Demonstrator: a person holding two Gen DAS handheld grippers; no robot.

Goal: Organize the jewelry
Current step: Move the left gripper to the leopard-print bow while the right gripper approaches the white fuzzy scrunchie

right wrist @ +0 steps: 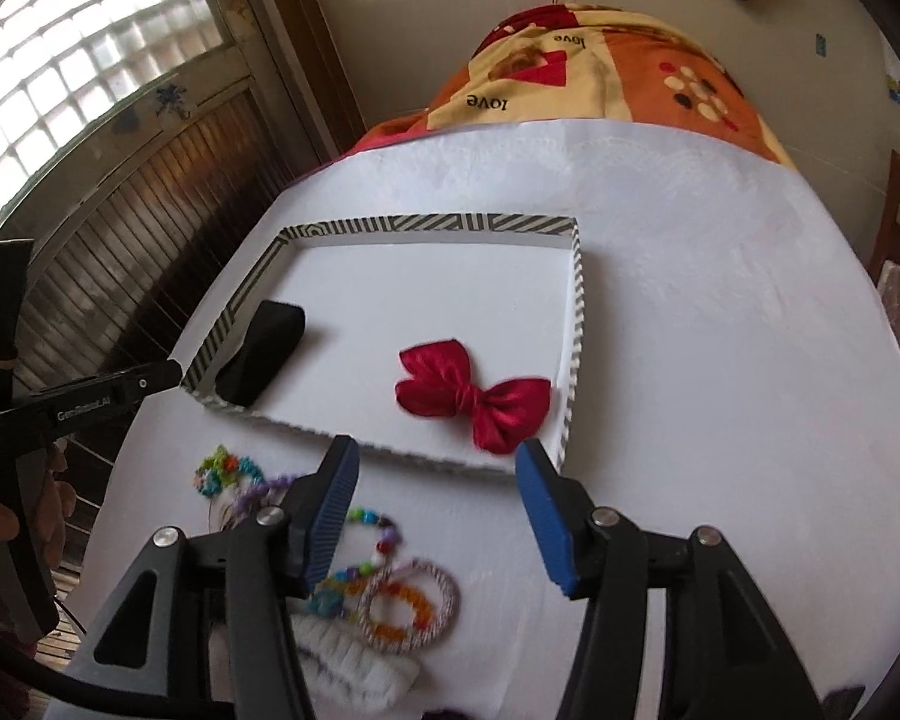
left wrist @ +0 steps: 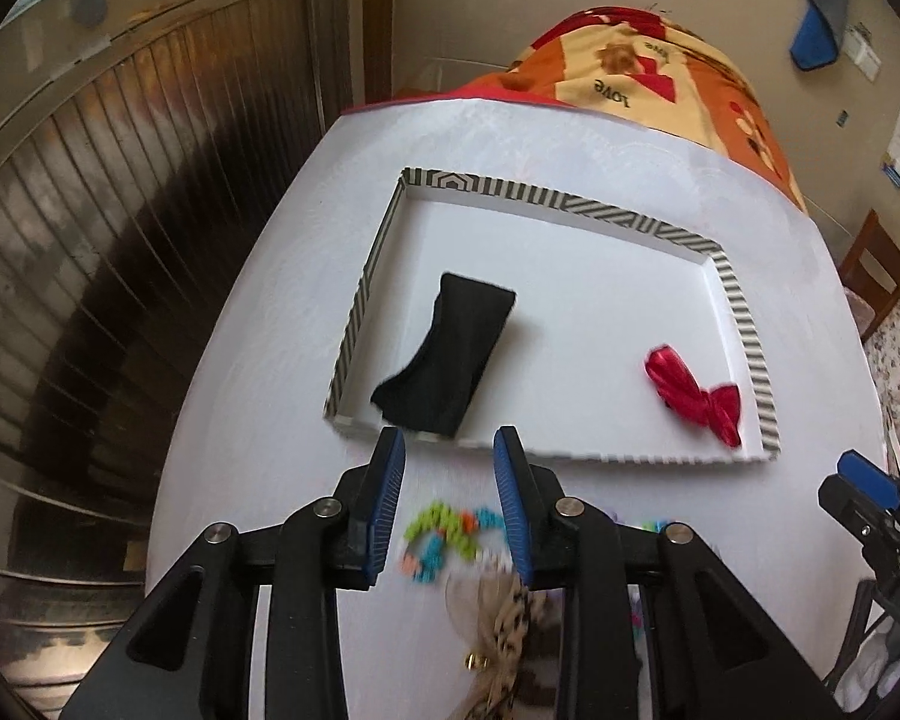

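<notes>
1. My left claw (left wrist: 449,498) gapes open and empty, poised over the bright beaded bracelet (left wrist: 447,534) on the tabletop (right wrist: 720,360)
2. My right claw (right wrist: 435,516) is wide open too, holding nothing
3. Black band (left wrist: 444,354) and red bow (right wrist: 474,399) already lie in the striped tray (left wrist: 744,312)
4. Risk: the near pile is tangled, so I may snag a neighbouring bracelet

The right gripper (right wrist: 438,510) hangs wide apart above the white surface (right wrist: 720,360), empty. Ahead, a striped-rim tray (right wrist: 426,223) holds a red bow (right wrist: 474,396) and black band (right wrist: 261,351). Beaded bracelets (right wrist: 390,594) lie beneath the left finger.
</notes>
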